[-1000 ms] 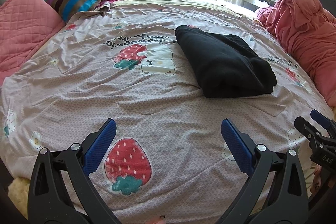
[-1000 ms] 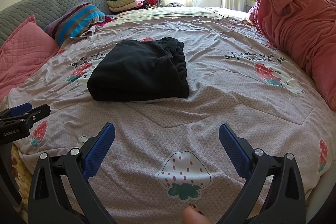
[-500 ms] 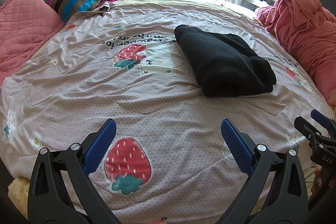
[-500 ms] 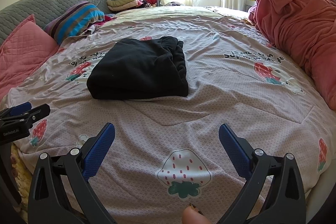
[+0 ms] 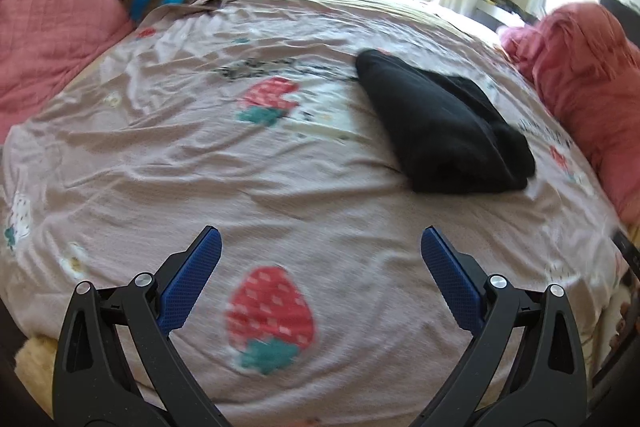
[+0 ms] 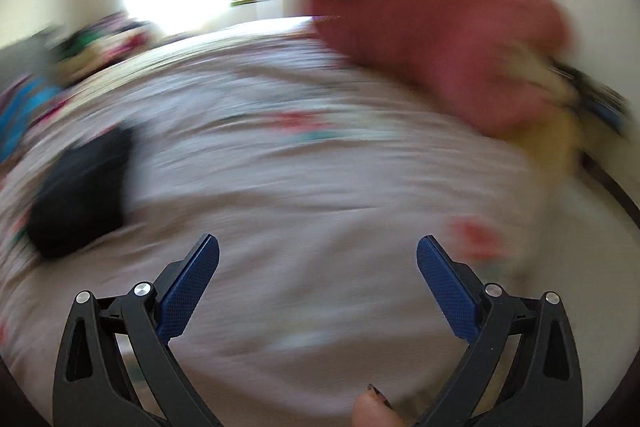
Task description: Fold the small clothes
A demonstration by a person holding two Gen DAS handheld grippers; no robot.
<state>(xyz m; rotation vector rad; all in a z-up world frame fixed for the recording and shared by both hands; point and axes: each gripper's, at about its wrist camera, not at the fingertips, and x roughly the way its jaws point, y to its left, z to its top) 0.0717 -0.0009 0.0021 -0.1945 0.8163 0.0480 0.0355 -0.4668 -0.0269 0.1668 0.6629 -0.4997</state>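
With the folded black garment (image 5: 444,125) lying on the bed (image 5: 280,167), the right gripper (image 6: 318,269), fingers apart and empty like the left gripper's (image 5: 320,261), has swung off it toward the red heap (image 6: 436,27), likely seeking another piece.

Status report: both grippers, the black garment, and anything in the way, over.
Left gripper open, empty. Right gripper open, empty, view blurred. Black garment folded on bedspread, untouched. Nothing blocking it.

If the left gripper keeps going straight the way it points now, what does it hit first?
Probably the bedspread. The open left gripper holds nothing and aims at bare cloth; the black garment lies off to the right, likely outside that line. Depth is hard to judge.
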